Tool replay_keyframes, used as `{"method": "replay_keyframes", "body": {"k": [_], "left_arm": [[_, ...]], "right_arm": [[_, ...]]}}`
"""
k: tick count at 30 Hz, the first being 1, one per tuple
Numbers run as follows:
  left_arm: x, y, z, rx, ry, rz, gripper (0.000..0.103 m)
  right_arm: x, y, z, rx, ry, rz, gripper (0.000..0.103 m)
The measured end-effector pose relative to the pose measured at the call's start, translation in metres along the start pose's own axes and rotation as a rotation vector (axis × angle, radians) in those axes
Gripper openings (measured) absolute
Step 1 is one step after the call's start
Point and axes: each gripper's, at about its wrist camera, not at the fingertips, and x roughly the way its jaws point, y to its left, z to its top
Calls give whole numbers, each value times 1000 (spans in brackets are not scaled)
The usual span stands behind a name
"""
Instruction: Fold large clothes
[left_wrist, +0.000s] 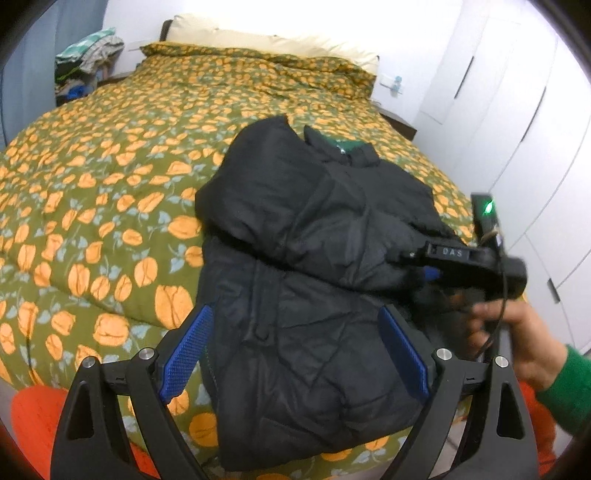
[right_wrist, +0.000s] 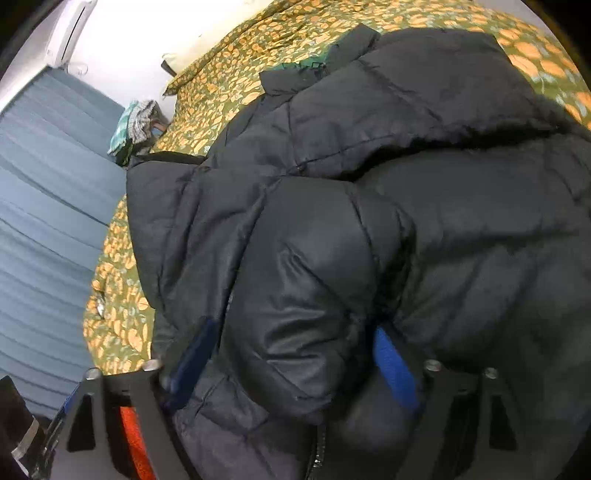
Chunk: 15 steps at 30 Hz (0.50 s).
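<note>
A black puffer jacket (left_wrist: 314, 266) lies partly folded on the bed's orange-flowered quilt (left_wrist: 110, 184), collar toward the pillows. My left gripper (left_wrist: 295, 314) hovers open just above the jacket's near part, blue pads (left_wrist: 188, 350) wide apart with nothing pinched. To the right, a hand in a green sleeve (left_wrist: 517, 343) holds my right gripper (left_wrist: 417, 266) down on the jacket's right side. In the right wrist view that gripper (right_wrist: 295, 328) has a puffy fold of the jacket (right_wrist: 303, 295) filling the gap between its blue pads (right_wrist: 395, 369), which press into the fabric.
Cream pillows (left_wrist: 258, 37) lie at the head of the bed. A pile of clothes (left_wrist: 88, 55) stands beside the far left corner. White wardrobe doors (left_wrist: 498, 110) line the right side, and a blue curtain (right_wrist: 44, 221) hangs on the left. The person's orange-clad legs (left_wrist: 33, 417) are against the bed's near edge.
</note>
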Motion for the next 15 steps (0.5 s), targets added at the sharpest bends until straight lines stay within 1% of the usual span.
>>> {"method": "replay_keyframes", "body": {"k": [1, 2, 3, 4, 5, 7, 8, 10, 11, 12, 14, 15], "left_arm": [[2, 1, 0, -2, 5, 4, 92], [2, 2, -1, -3, 7, 5, 92], [3, 3, -1, -3, 11, 7, 92], [4, 4, -1, -2, 12, 10, 92], [5, 4, 0, -1, 12, 13, 92], [8, 3, 4, 1, 9, 14, 92], [10, 3, 5, 2, 8, 15, 92], [16, 1, 7, 3, 13, 15, 92], [19, 0, 8, 4, 16, 16, 92], [23, -1, 8, 6, 23, 17, 92], [31, -5, 9, 12, 41, 16, 92], [34, -8, 9, 16, 48, 15, 92]], "right_arm": [[-2, 2, 2, -17, 3, -7, 32], [-8, 5, 6, -33, -2, 2, 27], [-18, 12, 15, -67, -24, -2, 25], [-27, 15, 23, -94, -44, -8, 25], [-43, 22, 36, -149, -92, -18, 24], [-66, 30, 61, -217, -167, -40, 24], [-82, 33, 78, -254, -223, -61, 24], [-99, 29, 113, -284, -287, -106, 24], [-103, 25, 125, -283, -303, -122, 24], [-106, 15, 143, -276, -321, -150, 24], [-106, -3, 163, -260, -328, -191, 24], [-100, -19, 174, -243, -318, -222, 24]]}}
